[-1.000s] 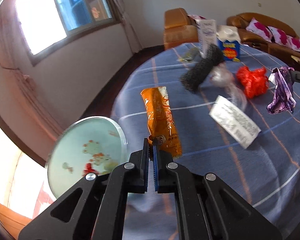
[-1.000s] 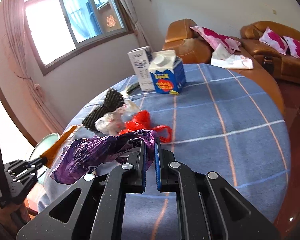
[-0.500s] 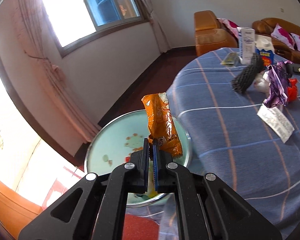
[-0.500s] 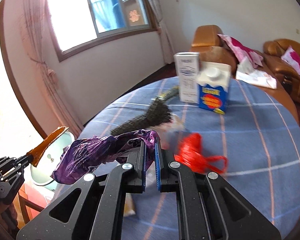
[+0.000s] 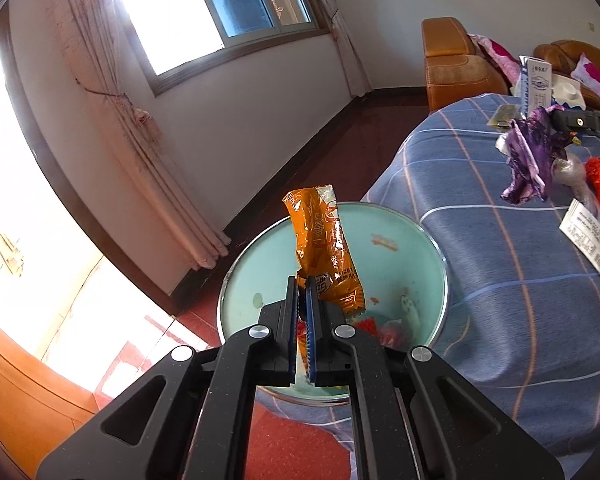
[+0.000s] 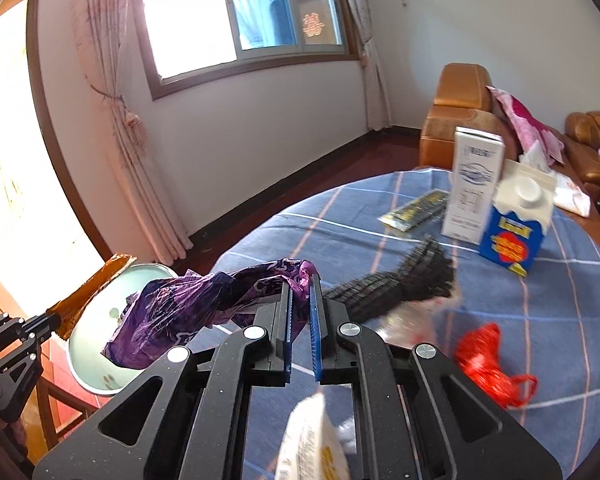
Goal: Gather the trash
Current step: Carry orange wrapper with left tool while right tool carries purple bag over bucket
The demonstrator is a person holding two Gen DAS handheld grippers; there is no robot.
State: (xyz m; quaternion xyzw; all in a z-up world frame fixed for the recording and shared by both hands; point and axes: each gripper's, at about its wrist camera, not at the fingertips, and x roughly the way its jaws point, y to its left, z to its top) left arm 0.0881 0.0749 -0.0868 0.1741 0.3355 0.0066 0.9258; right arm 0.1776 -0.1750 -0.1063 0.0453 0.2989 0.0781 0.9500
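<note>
Both hands have swung away from the table's middle toward the window since a moment ago, and the orange snack wrapper (image 5: 324, 256) now hangs over the pale green bin (image 5: 428, 240) instead of the blue checked tablecloth (image 5: 500, 280). The left gripper (image 5: 303, 300) tilts downward, clamped on the wrapper's lower end. The right gripper (image 6: 300, 300), further in over the table, pinches a crumpled purple bag (image 6: 188, 312). Beyond it lie black mesh (image 6: 400, 284), a red bag (image 6: 488, 364) and two cartons (image 6: 496, 208).
</note>
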